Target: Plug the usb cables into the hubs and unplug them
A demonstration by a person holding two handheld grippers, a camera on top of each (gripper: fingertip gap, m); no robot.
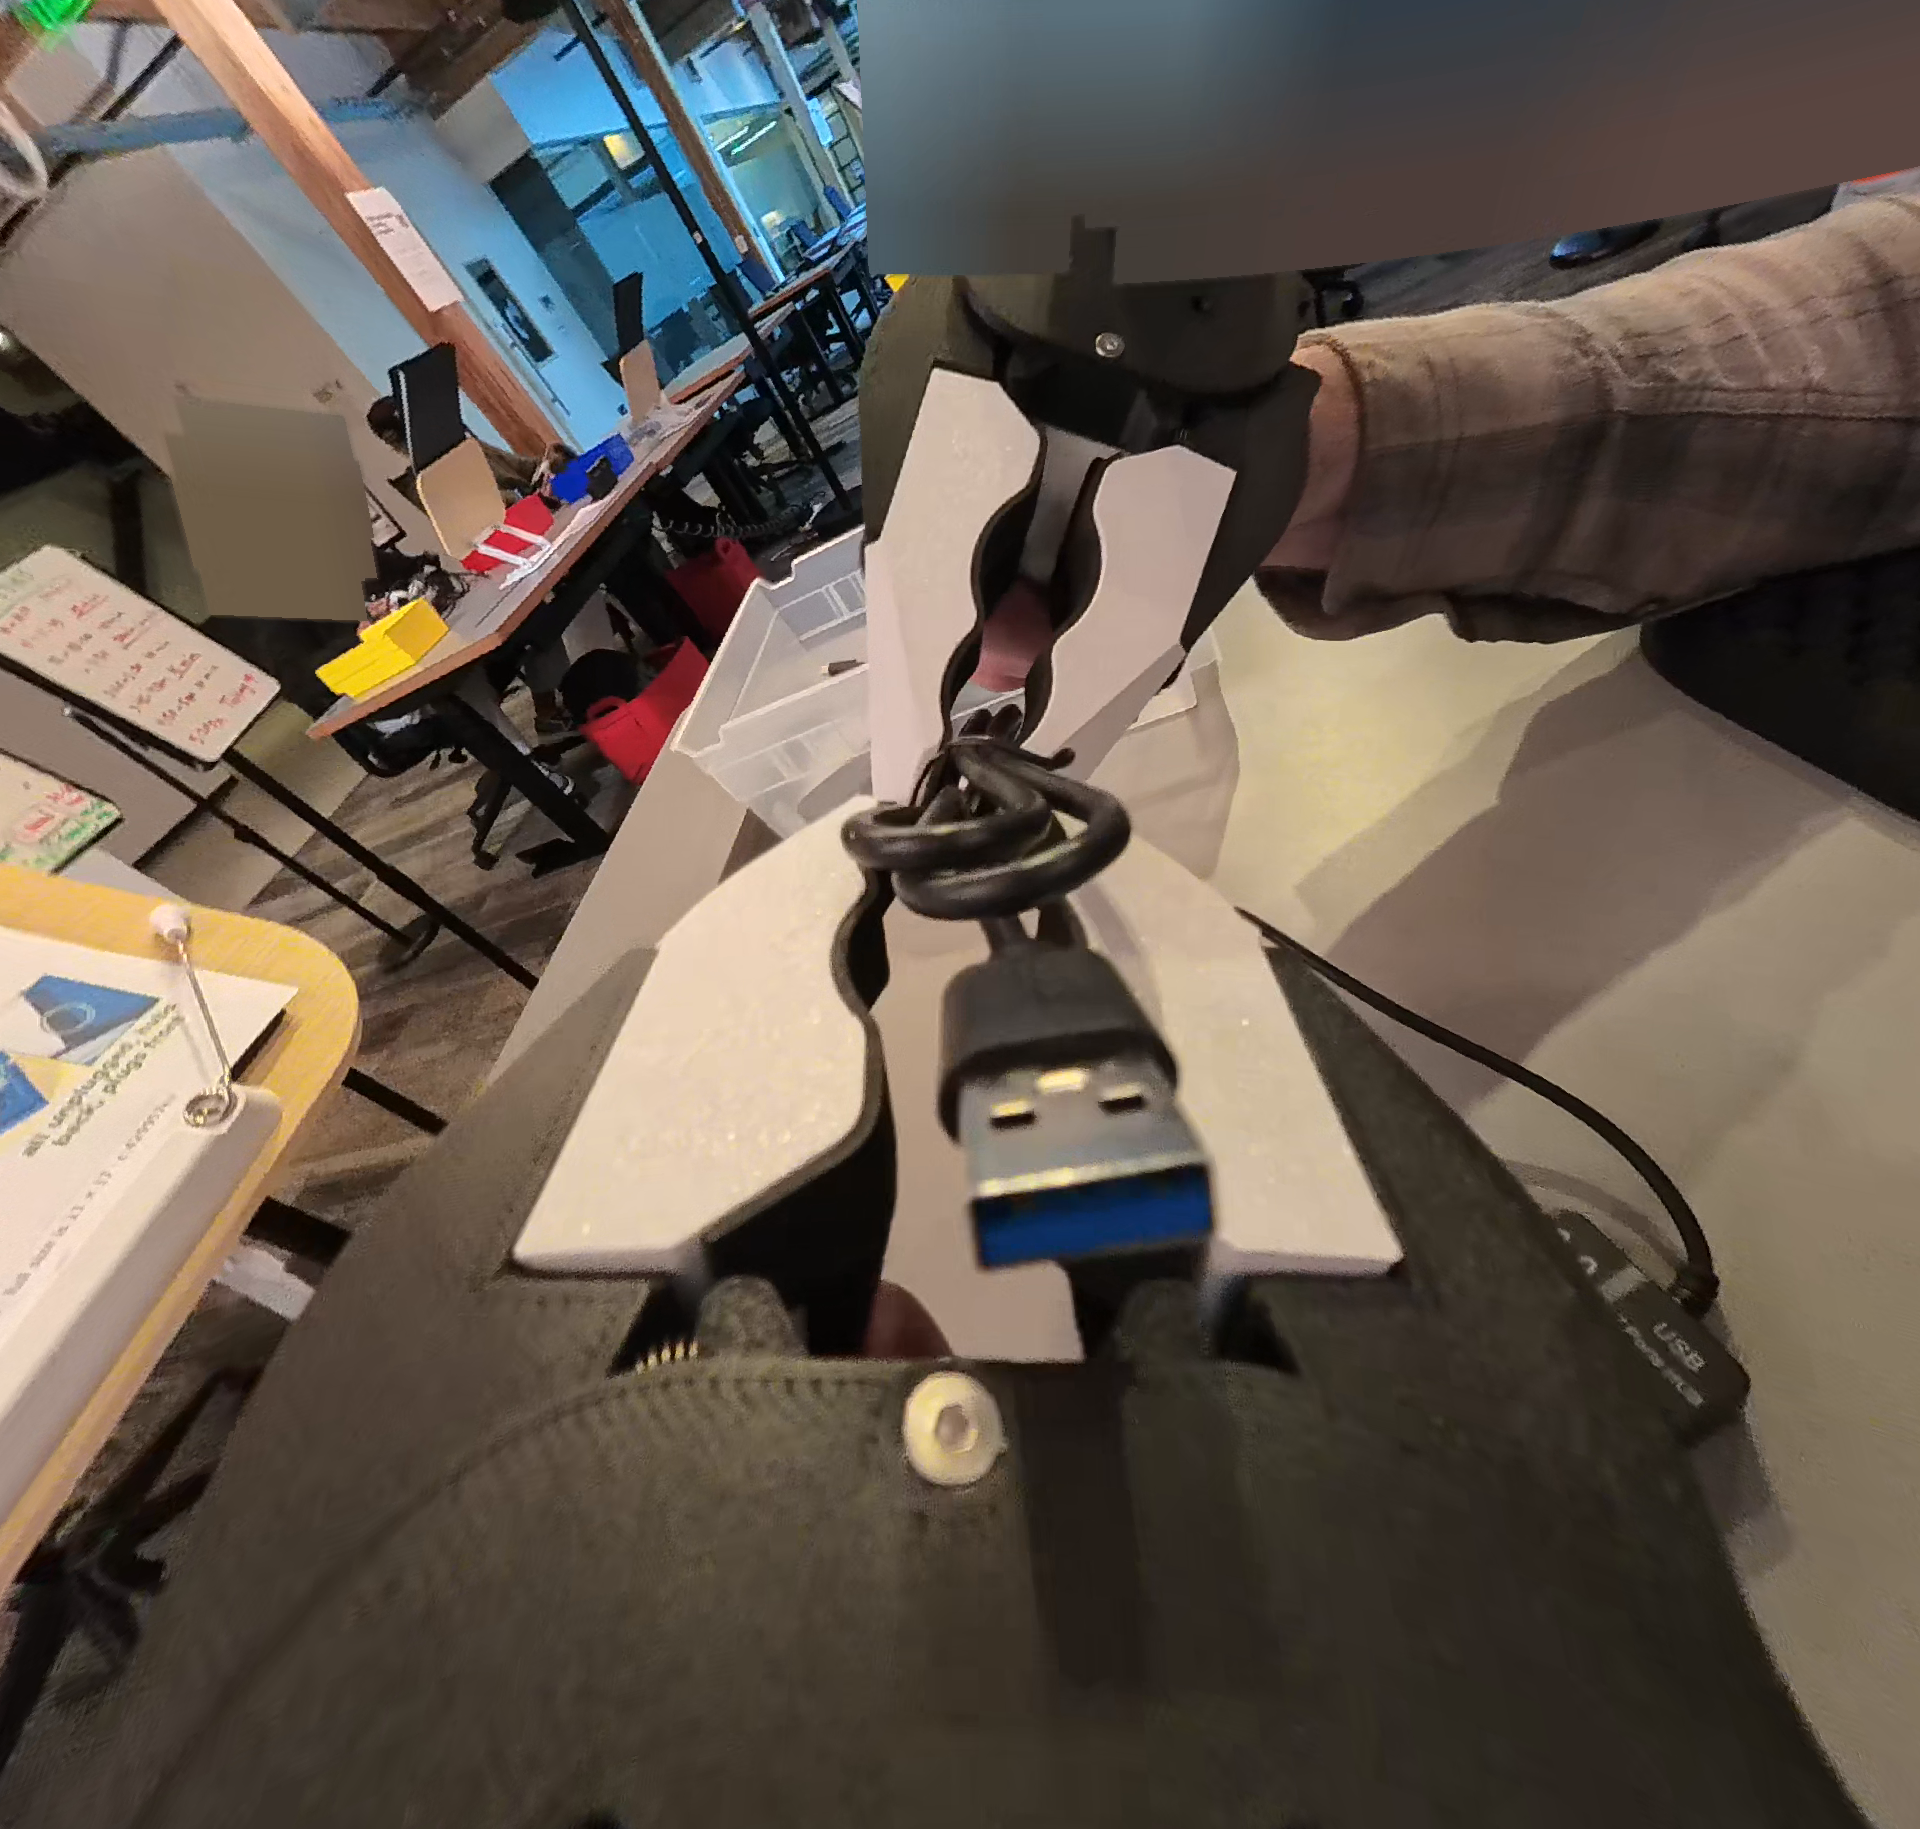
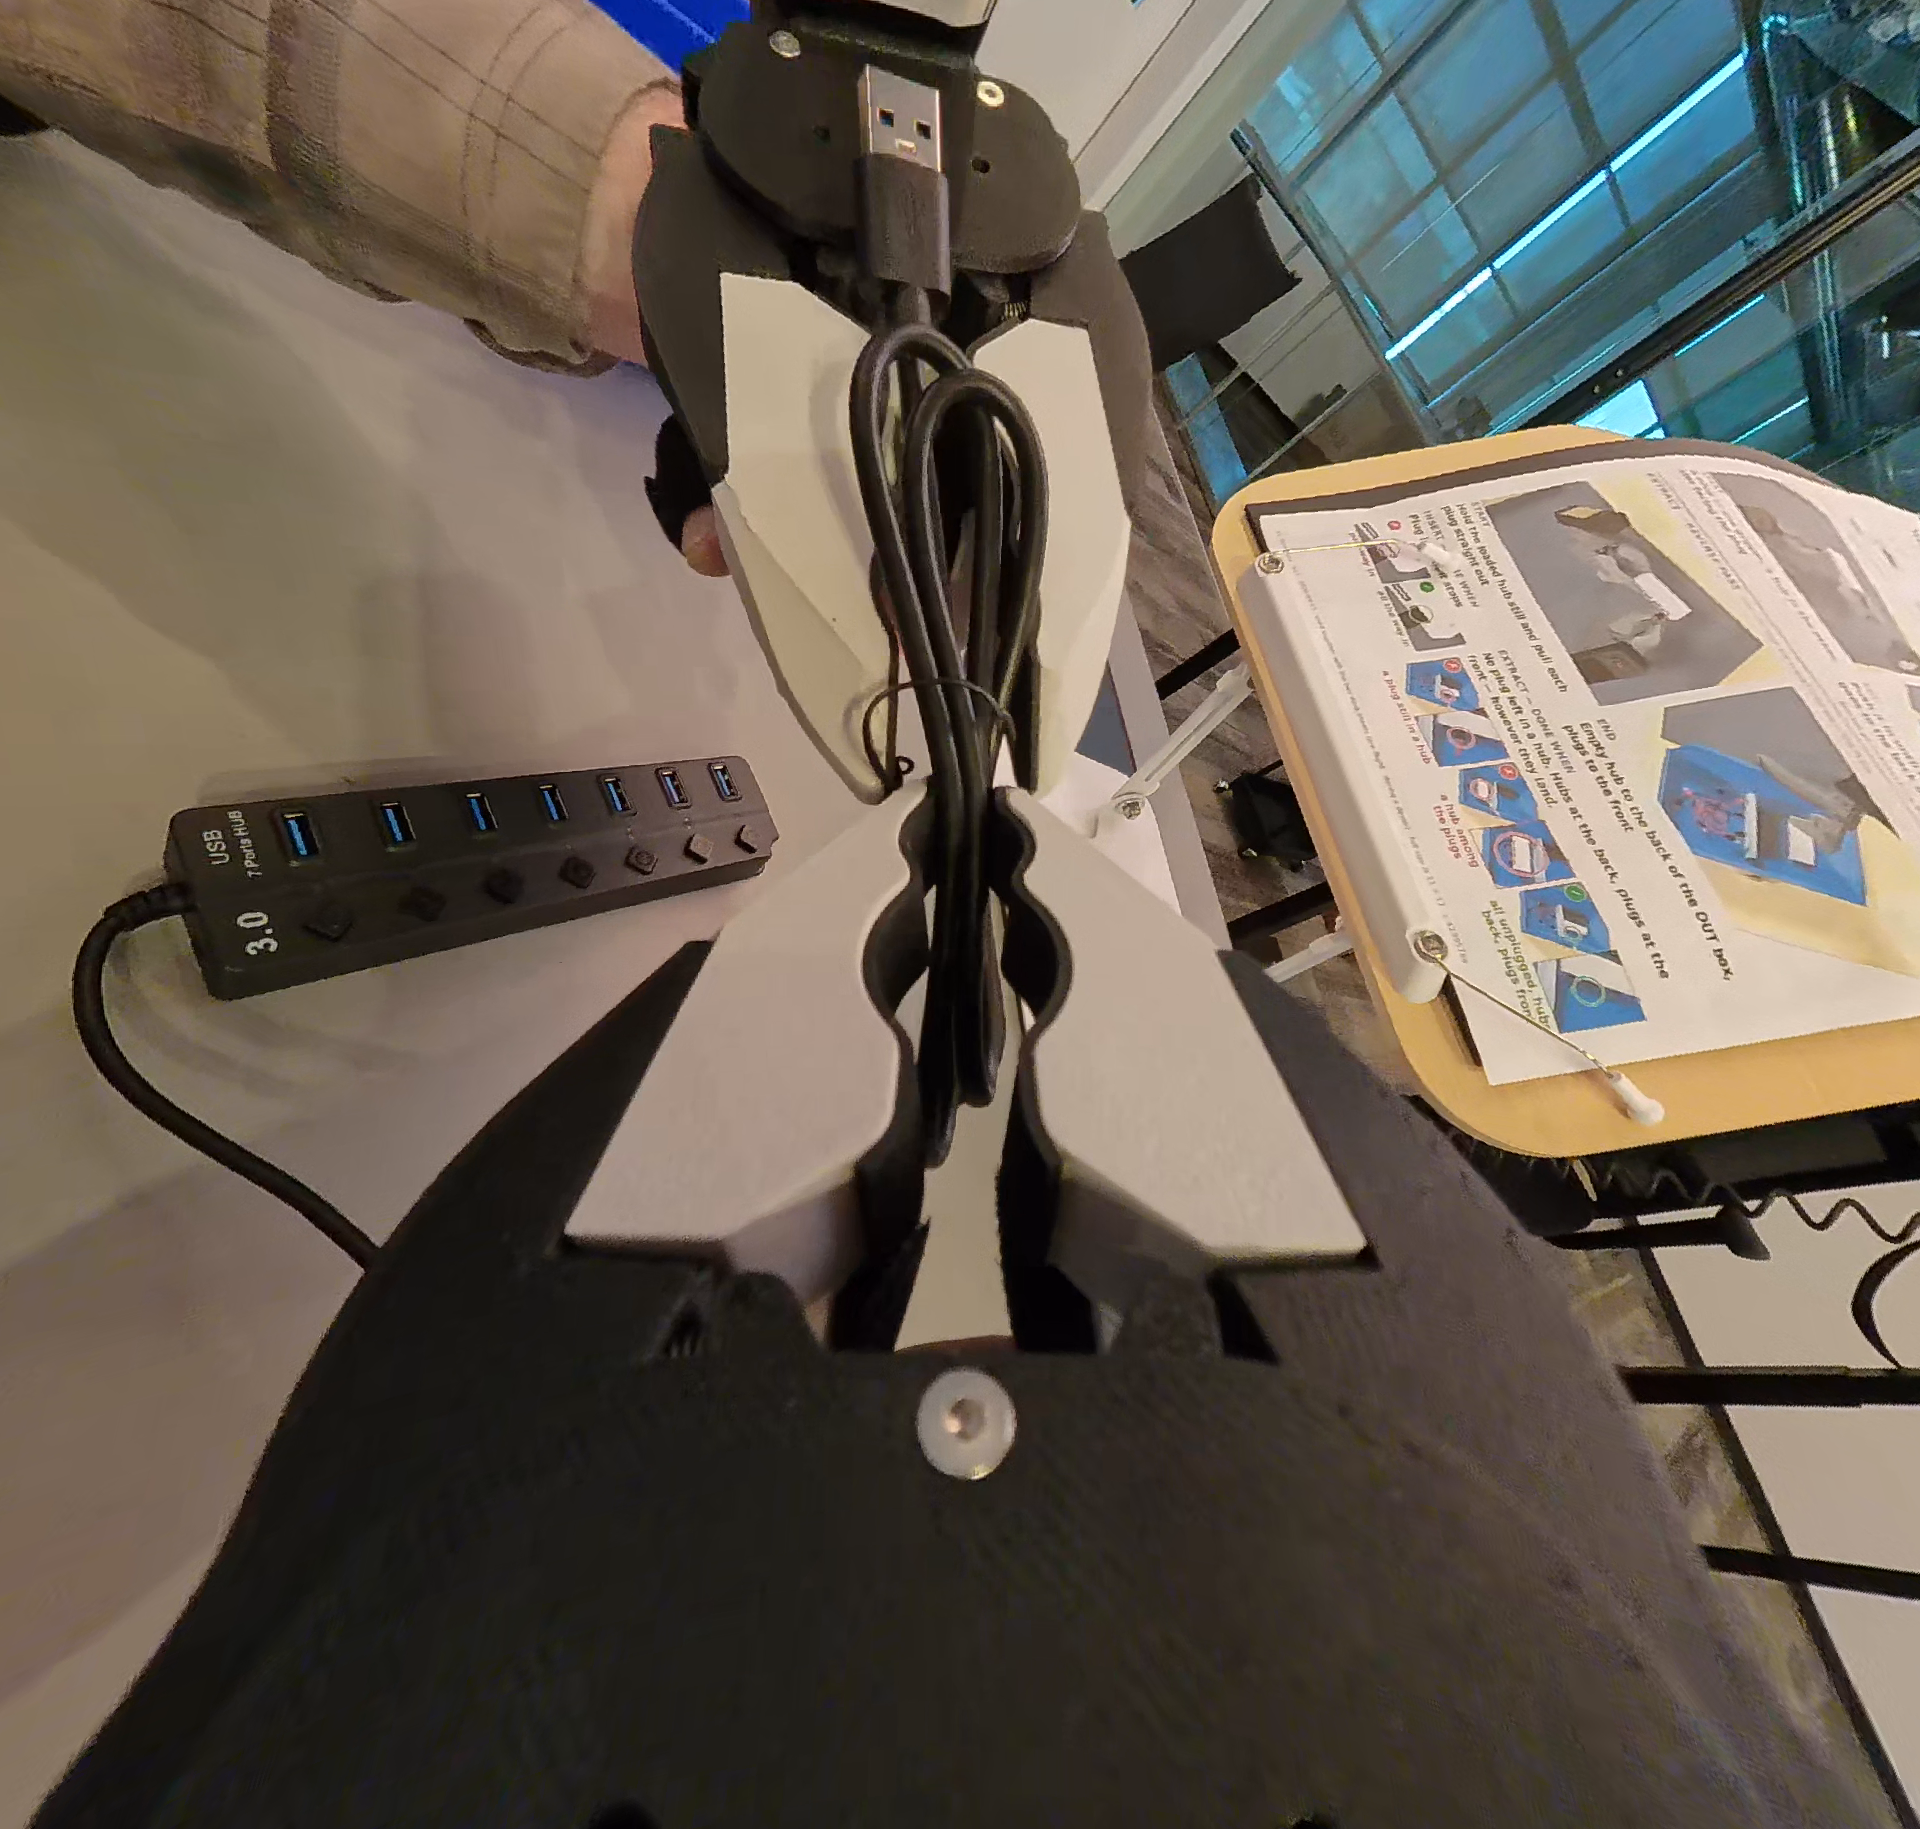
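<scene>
A black USB cable, coiled and tied into a bundle (image 2: pixel 961 574), hangs in the air between my two grippers, which face each other tip to tip. My left gripper (image 1: pixel 987 829) is shut on one end of the bundle. The cable's blue-tongued plug (image 1: pixel 1081 1125) lies back between its fingers toward the camera. My right gripper (image 2: pixel 966 823) is shut on the other end of the bundle. A black multi-port USB hub (image 2: pixel 468 865) lies on the white table (image 2: pixel 312 532) left of the grippers, its ports empty. The hub's end also shows in the left wrist view (image 1: pixel 1652 1343).
The hub's own black lead (image 2: pixel 187 1104) trails across the table. A clear plastic bin (image 1: pixel 769 709) stands at the table's far edge. A wooden stand with a printed sheet (image 2: pixel 1558 792) stands beside the table. A person's plaid sleeve (image 1: pixel 1610 449) is behind the right gripper. Only a small space, under 4 cm, lies between the two pairs of fingers. The black multi-port USB hub (image 2: pixel 468 865) is about equally far from each gripper, around 15 cm.
</scene>
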